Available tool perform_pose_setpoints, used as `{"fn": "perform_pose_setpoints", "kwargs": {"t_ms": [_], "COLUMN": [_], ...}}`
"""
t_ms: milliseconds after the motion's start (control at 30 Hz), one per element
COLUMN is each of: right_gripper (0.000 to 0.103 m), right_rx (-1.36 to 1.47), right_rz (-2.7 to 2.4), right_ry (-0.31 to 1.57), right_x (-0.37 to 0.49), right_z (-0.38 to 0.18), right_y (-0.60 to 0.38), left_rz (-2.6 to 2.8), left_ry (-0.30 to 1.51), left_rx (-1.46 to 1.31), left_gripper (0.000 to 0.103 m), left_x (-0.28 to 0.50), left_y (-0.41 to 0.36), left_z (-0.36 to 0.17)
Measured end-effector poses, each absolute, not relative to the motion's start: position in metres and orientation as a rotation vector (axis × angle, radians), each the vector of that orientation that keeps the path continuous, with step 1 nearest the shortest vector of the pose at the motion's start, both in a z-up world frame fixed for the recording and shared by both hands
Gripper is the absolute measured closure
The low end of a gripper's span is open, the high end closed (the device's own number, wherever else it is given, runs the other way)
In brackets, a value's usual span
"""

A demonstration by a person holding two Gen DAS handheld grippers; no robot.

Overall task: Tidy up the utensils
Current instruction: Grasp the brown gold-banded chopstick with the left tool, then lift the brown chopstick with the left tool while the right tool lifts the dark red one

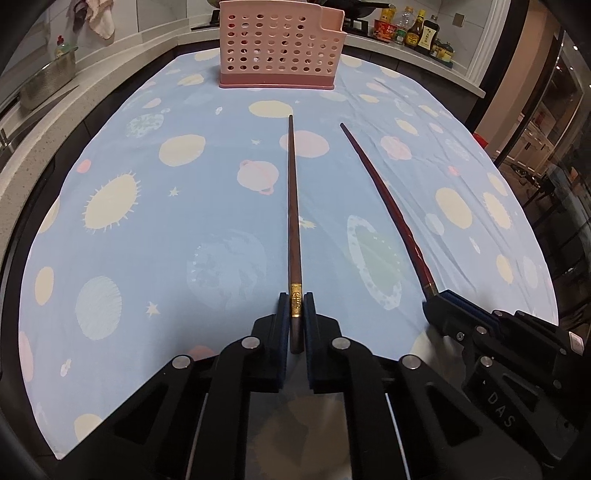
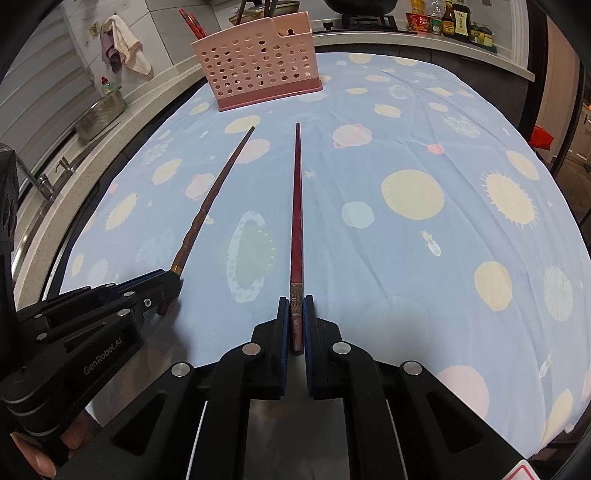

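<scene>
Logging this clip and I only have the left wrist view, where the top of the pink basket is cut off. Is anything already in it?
Observer: Yes. In the right wrist view, red chopsticks stand in the pink basket at its left end.
Operator: Is the right gripper really clamped on its chopstick?
Observer: Yes. The right gripper pinches the red chopstick at its patterned band, near the thick end.
Operator: Can you see the person at all?
Observer: Partly. A hand grips the left gripper, which holds the brown chopstick.
</scene>
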State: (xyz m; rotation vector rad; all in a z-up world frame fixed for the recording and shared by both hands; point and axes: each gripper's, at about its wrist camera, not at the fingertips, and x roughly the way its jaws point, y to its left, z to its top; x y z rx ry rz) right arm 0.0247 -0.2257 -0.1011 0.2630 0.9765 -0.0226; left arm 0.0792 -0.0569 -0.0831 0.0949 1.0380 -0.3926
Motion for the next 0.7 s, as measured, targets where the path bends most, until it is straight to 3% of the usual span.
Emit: {"fn": "perform_pose_setpoints", "kwargs": {"t_ms": [700], "right_gripper": [0.096], "right_rx": [0.279], "right_rz": [-0.012], "right_ry": [0.935], "right_x": [0.019], "right_z": [-0.087], "right_y": [-0.228], "left_rz": [-0.369], "left_ry": [0.993], "left_rx": [0.079], "left_gripper": [0.096], "left_x": [0.073], "left_y": [-0.048], "left_z": [-0.059]}}
